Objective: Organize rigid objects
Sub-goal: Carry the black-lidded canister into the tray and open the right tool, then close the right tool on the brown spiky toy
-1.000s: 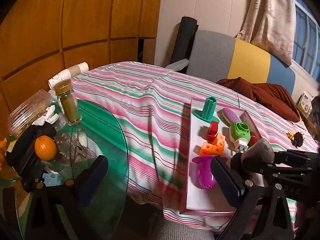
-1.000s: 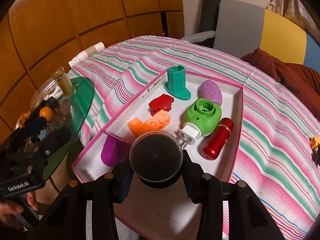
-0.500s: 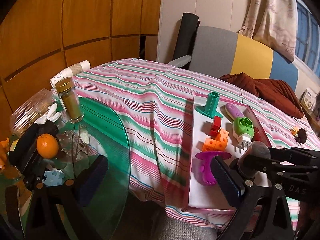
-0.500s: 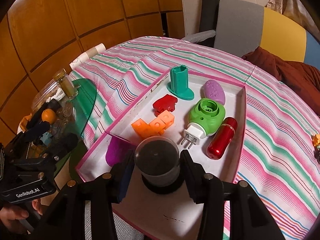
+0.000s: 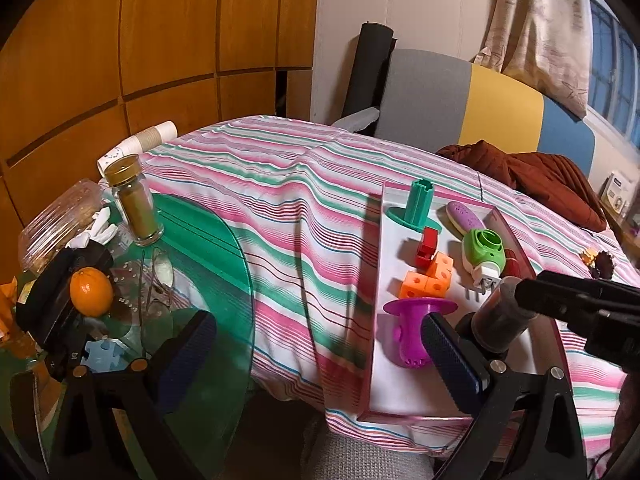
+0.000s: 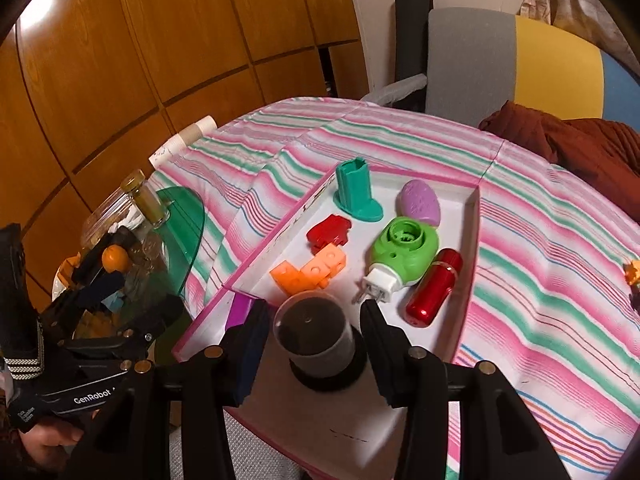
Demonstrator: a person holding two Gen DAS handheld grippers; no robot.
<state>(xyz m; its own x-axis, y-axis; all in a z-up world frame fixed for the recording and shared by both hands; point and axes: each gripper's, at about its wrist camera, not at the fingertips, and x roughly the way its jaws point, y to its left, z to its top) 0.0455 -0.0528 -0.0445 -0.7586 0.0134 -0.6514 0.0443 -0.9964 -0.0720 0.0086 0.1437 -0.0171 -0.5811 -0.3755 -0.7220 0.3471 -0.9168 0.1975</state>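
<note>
Standing upright low in the frame's centre on the white tray [image 6: 468, 248], the dark jar [image 6: 316, 334] sits between the right gripper [image 6: 314, 320] 's spread, non-touching fingers, apparently just set down beside the gathered toys, while the left gripper [image 5: 316, 344] hangs apart, empty.

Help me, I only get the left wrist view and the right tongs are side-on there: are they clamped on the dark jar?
Observer: No. The right tongs are open, gaps either side of the dark jar.
Operator: Is it standing on the tray?
Observer: Yes, upright on its black base on the tray floor.
Operator: What's behind the green plug?
Observer: A red cylinder lying beside the green plug, near the right wall.
</note>
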